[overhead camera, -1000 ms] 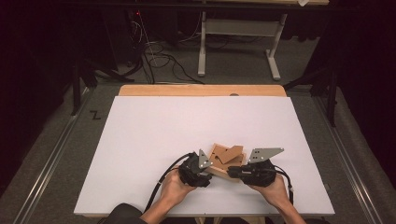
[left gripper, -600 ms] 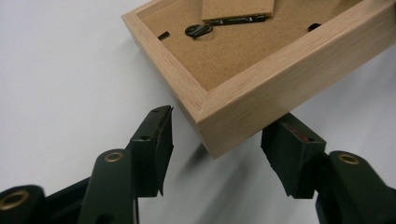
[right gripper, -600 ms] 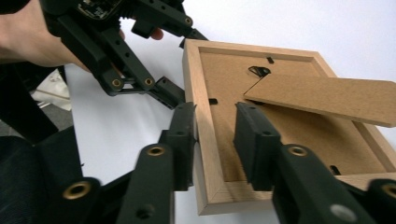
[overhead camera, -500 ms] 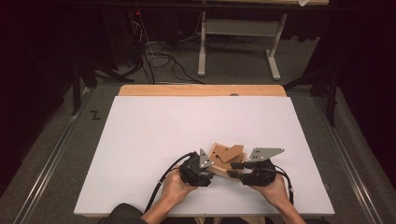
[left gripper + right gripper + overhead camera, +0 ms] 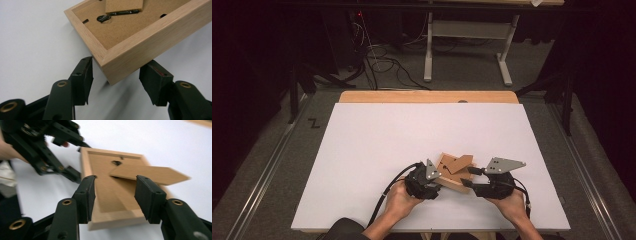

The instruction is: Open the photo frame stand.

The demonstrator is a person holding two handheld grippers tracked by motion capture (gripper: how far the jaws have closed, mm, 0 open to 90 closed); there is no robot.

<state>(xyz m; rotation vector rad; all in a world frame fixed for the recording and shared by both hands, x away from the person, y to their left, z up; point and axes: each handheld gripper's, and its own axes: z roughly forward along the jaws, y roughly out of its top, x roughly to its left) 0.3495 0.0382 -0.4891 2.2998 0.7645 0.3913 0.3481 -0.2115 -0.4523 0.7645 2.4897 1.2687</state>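
Note:
A light wooden picture frame point(image 5: 452, 176) lies back side up on the white table point(image 5: 377, 150), and its brown stand flap point(image 5: 460, 161) sticks out toward the far right. My left gripper point(image 5: 439, 181) is open, its pads on either side of one frame corner point(image 5: 110, 67) without pressing on it. My right gripper point(image 5: 468, 177) has just been opening. Its jaws now stand apart over the frame's near edge point(image 5: 115, 218), with the flap point(image 5: 150, 175) just beyond them. The left gripper point(image 5: 78, 160) reaches the frame's far corner.
Both hands rest near the table's front edge point(image 5: 432, 231). Bare wood shows along the table's far edge point(image 5: 427, 96). Beyond it are the floor, cables point(image 5: 382, 65) and a white stand point(image 5: 467, 30).
The right gripper's jaws have spread apart at the frame's edge. Both hands and the frame stay almost where they were.

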